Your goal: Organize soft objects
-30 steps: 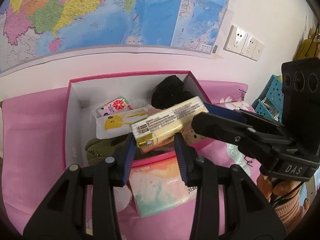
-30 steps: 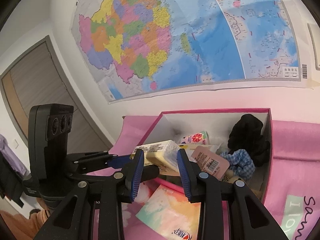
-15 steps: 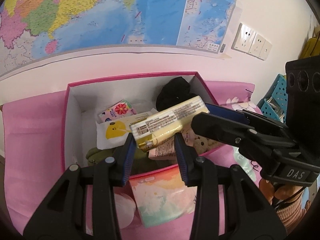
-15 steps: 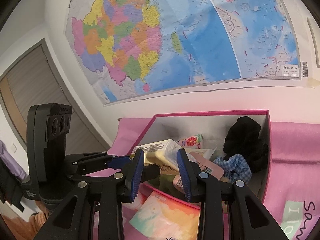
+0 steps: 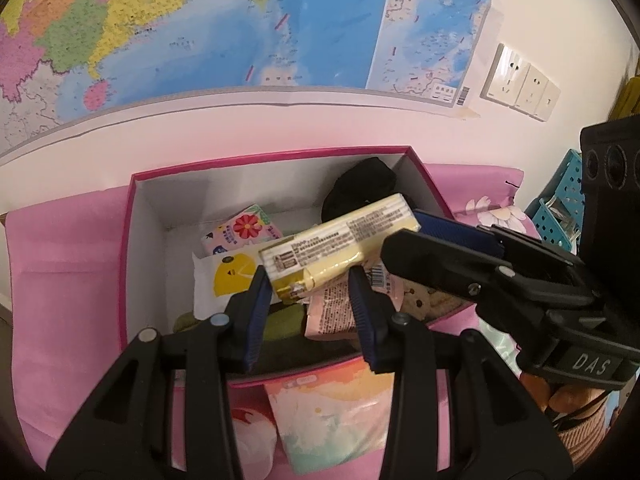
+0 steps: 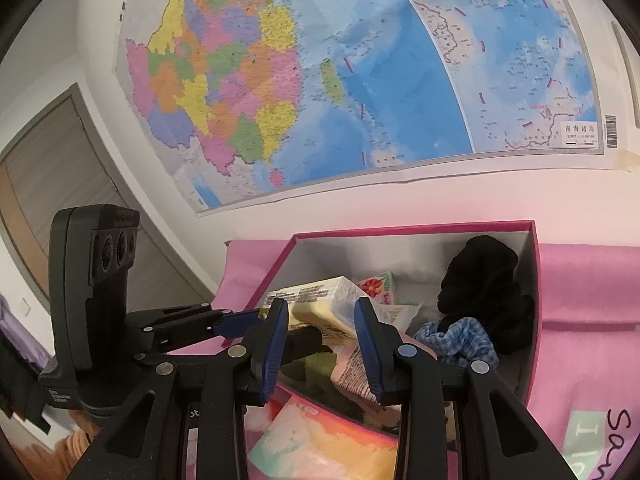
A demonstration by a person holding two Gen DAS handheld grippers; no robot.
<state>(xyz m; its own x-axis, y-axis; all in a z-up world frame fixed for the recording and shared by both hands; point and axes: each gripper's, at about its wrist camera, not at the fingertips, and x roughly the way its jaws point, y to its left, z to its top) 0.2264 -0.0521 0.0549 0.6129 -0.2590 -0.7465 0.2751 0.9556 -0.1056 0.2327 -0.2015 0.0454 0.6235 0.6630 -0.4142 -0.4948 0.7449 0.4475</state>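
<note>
Above box [image 5: 138, 240], tissue pack [image 5: 340, 240] pinched.

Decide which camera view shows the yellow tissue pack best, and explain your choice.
The left wrist view: the yellow tissue pack lies along its full length above the pink box, printed label facing the camera. The right wrist view shows only one end, partly hidden by that tool's fingers.

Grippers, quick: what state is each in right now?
Left gripper: jaws around one end of the yellow tissue pack; grip cannot be told.
Right gripper: closed on the same pack.
</note>
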